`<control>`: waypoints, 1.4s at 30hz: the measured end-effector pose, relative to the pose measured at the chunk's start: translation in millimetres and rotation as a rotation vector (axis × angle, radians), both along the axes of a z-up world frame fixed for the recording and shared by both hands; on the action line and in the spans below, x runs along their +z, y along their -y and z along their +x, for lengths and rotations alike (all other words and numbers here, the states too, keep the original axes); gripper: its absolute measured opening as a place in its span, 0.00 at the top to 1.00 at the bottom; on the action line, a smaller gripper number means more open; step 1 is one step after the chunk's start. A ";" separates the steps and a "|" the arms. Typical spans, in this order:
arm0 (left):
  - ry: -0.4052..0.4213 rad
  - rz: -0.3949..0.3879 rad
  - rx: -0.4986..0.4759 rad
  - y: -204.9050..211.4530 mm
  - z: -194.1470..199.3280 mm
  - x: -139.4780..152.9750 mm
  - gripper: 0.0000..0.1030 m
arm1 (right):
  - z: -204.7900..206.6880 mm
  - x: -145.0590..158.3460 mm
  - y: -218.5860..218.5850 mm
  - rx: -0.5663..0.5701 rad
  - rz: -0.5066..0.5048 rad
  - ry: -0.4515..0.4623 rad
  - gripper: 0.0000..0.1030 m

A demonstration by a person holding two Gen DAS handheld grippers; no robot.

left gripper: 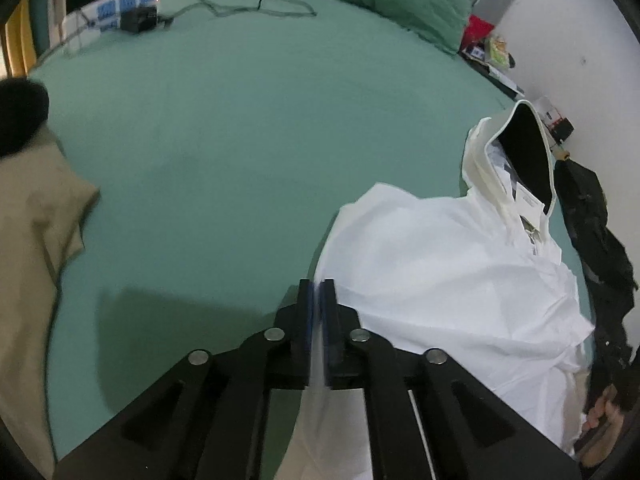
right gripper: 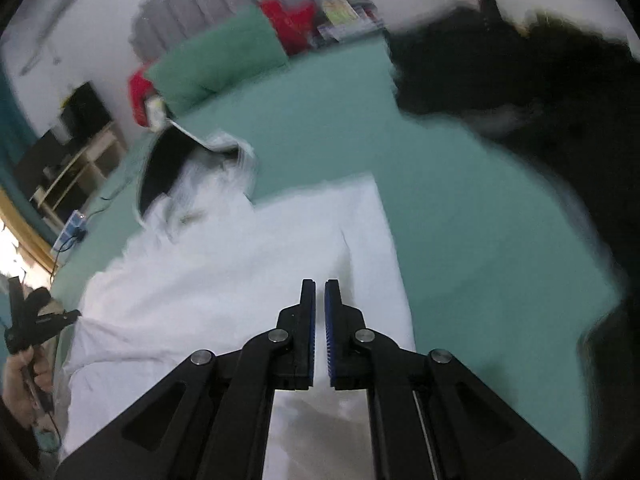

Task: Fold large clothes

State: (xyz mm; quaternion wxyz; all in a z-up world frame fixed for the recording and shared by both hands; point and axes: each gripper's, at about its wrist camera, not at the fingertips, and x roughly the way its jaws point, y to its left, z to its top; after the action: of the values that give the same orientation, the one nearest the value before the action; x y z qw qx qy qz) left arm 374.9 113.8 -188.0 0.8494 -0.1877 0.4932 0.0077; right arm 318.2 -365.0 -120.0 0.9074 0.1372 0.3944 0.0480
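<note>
On the green bed [left gripper: 240,140], left gripper [left gripper: 317,292] pinches the white garment [left gripper: 440,260]; right gripper [right gripper: 319,292] fingers nearly closed, empty.

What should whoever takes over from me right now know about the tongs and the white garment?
Left tongs: closed on an edge of the white hooded garment.
Right tongs: a slit apart over the garment, nothing visibly gripped.
Garment: rumpled on the green bed, hood standing up at the far end; a black garment lies beside it.
Done: one side seems laid over with a straight edge.
Left: flatten the hood, finish the folds and smooth the body.
</note>
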 end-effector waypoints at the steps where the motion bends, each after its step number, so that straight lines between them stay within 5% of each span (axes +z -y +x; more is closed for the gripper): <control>1: 0.003 -0.013 -0.005 0.5 -0.1 0.4 0.83 | 4.0 2.6 -3.0 0.015 -0.020 0.000 0.86; 3: 0.015 -0.003 -0.021 3.6 0.1 1.7 0.50 | 18.7 1.3 -9.5 0.049 -0.023 -0.015 0.71; 4: 0.019 0.009 -0.032 7.1 -0.1 1.7 0.47 | 23.3 -1.1 -11.0 0.054 -0.011 -0.019 0.71; 10: 0.008 0.060 -0.070 13.4 2.1 -1.1 0.46 | 45.6 -45.0 -11.2 -0.001 0.043 -0.171 0.71; 15: 0.094 -0.018 -0.002 -7.9 -1.4 10.2 0.46 | 57.7 -12.0 -26.8 0.038 -0.114 -0.063 0.66; 16: 0.093 -0.026 0.006 -10.0 -0.7 9.8 0.46 | 68.8 -3.2 -34.7 0.065 -0.162 -0.041 0.61; 18: 0.083 -0.047 0.032 -15.8 0.3 7.4 0.46 | 90.4 8.8 -53.6 0.125 -0.228 -0.003 0.34; 21: 0.086 -0.036 0.052 -20.3 1.1 8.4 0.46 | 132.4 19.2 -98.6 0.252 -0.337 0.102 0.32; 25: 0.105 0.053 0.045 -16.1 5.4 16.2 0.46 | 175.1 16.4 -147.2 0.354 -0.440 0.131 0.32; 27: 0.123 0.118 0.046 -16.9 5.6 22.2 0.46 | 198.5 3.8 -166.6 0.390 -0.479 0.100 0.36; 28: 0.130 0.136 0.048 -19.0 5.9 24.5 0.46 | 204.5 -1.0 -170.2 0.393 -0.492 0.083 0.48; 29: 0.139 0.155 0.051 -19.9 5.8 26.8 0.46 | 214.7 -10.8 -175.1 0.401 -0.516 0.053 0.90; 30: 0.142 0.165 0.055 -21.5 5.7 28.4 0.46 | 219.1 -16.1 -177.5 0.401 -0.538 0.029 0.97; 35: 0.129 0.128 0.089 -31.7 5.9 29.3 0.46 | 198.4 -21.9 -182.0 0.479 -0.616 0.032 0.97; 42: 0.094 0.111 0.093 -25.4 2.3 20.8 0.46 | 104.2 -18.7 -162.1 0.668 -0.723 0.039 0.97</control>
State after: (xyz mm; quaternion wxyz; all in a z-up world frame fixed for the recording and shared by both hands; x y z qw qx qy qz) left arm 377.2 139.2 -167.1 0.8794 -0.1631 0.4425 0.0655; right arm 422.4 -202.9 -138.7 0.8393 -0.3212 0.3910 0.1988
